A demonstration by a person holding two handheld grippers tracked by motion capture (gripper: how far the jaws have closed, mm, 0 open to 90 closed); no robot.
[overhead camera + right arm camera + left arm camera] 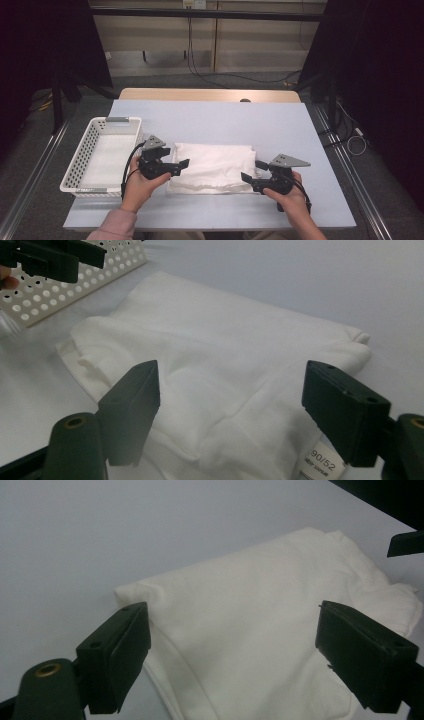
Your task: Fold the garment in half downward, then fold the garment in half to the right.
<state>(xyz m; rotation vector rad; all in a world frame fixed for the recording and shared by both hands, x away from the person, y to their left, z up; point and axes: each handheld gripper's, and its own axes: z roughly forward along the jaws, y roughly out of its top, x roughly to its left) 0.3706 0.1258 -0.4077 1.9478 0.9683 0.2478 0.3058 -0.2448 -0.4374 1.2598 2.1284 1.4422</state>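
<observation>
1. I read the job as folding the white garment [212, 167] and, likely, stowing it in the white perforated basket [85, 155]. The garment lies on the blue-grey table [225, 120], just to the right of the basket and apart from it, already folded into a compact rectangle.

2. Judging by that shape, the folding looks done or nearly so. The edge of the garment nearest me is a little rumpled, and a size label [320, 462] pokes out at that edge in the right gripper view.

3. What seems left: a last tidy-up, if wanted, and moving the garment to the basket, whose inside looks bare in the high view.

4. My left gripper [182, 165] sits between the basket and the garment, at the garment's left edge. Its jaws stand wide apart. In the left gripper view the cloth lies beyond and below them with no pad pressing on it, so it grips nothing.

5. My right gripper [252, 171] is at the garment's right edge, on the side away from the basket. Its jaws are also spread wide, framing the fold in the right gripper view without pinching it.

6. So neither gripper holds the garment; it rests free on the table.
</observation>
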